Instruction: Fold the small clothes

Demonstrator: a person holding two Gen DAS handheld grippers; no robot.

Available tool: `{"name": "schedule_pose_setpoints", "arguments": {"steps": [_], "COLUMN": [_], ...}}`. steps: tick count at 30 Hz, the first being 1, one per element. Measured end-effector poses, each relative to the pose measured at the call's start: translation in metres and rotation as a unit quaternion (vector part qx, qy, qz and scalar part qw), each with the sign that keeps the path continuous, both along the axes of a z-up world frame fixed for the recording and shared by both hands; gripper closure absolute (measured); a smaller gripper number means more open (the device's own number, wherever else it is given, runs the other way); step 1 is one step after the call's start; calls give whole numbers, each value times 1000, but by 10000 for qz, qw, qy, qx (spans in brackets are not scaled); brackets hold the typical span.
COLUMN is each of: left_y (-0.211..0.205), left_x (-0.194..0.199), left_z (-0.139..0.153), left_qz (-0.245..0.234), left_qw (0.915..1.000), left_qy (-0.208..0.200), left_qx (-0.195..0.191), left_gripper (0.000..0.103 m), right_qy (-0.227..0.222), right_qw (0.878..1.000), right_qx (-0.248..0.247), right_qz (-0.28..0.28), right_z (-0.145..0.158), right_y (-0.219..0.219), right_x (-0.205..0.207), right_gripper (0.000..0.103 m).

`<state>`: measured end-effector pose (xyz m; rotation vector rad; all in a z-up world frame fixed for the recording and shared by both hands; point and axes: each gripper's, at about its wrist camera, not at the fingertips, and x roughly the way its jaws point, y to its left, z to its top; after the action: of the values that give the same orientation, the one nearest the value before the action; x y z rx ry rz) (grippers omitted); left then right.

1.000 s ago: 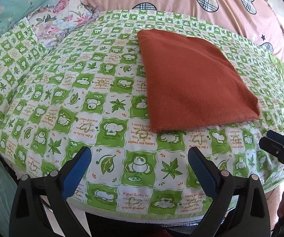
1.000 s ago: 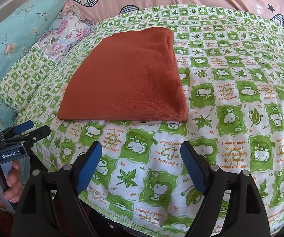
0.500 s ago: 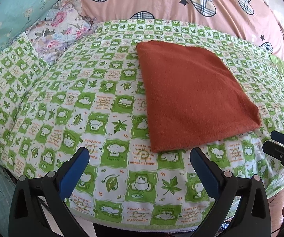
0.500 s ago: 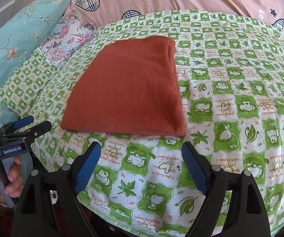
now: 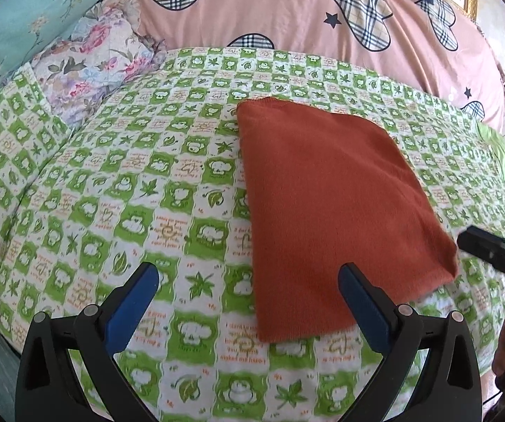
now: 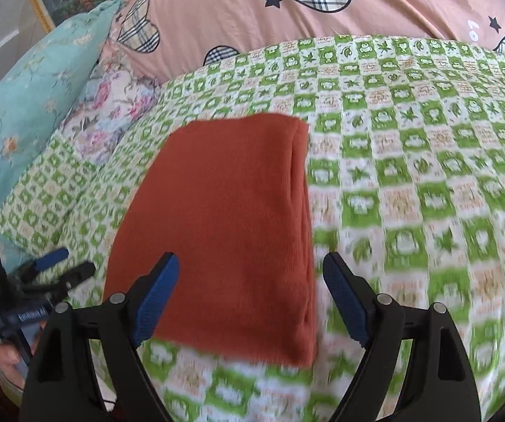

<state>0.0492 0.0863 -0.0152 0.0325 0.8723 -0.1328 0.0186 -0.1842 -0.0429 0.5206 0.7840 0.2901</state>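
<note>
A rust-orange garment (image 5: 330, 211) lies folded flat as a rectangle on the green-and-white checked bedspread (image 5: 112, 193); it also shows in the right wrist view (image 6: 231, 225). My left gripper (image 5: 249, 274) is open and empty, over the garment's near left corner. My right gripper (image 6: 250, 267) is open and empty, over the garment's near right edge. The right gripper's tip (image 5: 491, 249) shows at the left wrist view's right edge. The left gripper (image 6: 55, 270) shows at the right wrist view's left.
A pink quilt with plaid hearts (image 5: 305, 17) lies behind the bedspread. A teal floral pillow (image 6: 24, 98) and a flowered pillow (image 5: 90, 70) sit at the back left. The bed's near edge runs just under both grippers.
Both grippers have moved forward and closer to the garment, which now fills more of each view. The garment has not moved. Both grippers stay open.
</note>
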Motion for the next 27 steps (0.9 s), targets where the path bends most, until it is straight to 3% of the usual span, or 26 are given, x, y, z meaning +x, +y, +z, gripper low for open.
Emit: {"name": "schedule_pose_setpoints", "arguments": {"steps": [2, 6, 9, 10, 11, 12, 16, 19, 23, 27], "left_y": [-1, 2, 7, 8, 10, 10, 10, 9, 2, 4], "left_x": [13, 42, 62, 68, 76, 80, 96, 101, 107, 100], "left_z": [-3, -11, -15, -17, -20, -22, -32, -36, -44, -38], "left_qz": [47, 155, 249, 283, 344, 347, 355, 313, 256, 268], "left_qw": [9999, 9998, 9996, 9994, 9991, 9991, 9986, 9988, 9986, 9988], "left_qy": [-15, 111, 162, 187, 235, 247, 382, 355, 458, 411], "left_qx": [91, 55, -3, 0, 2, -30, -46, -78, -52, 19], "left_gripper": [1, 1, 1, 1, 1, 1, 1, 0, 0, 1], "right_qy": [-55, 270, 502, 593, 701, 789, 252, 592, 635, 387], "right_qw": [9999, 9985, 9966, 9960, 9949, 9938, 9969, 9974, 9960, 9966], "right_qx": [113, 428, 623, 652, 722, 784, 655, 266, 352, 309], "right_qz": [-88, -227, -205, -151, -64, -36, -357, -318, -515, -664], "right_z": [0, -12, -27, -33, -39, -44, -28, -47, -42, -16], "right_y": [-8, -24, -30, -29, -27, -26, -32, -22, -29, -32], "right_x": [25, 85, 126, 137, 147, 154, 138, 147, 141, 113], "right_gripper": [19, 41, 43, 51, 90, 91, 92, 91, 72, 69]}}
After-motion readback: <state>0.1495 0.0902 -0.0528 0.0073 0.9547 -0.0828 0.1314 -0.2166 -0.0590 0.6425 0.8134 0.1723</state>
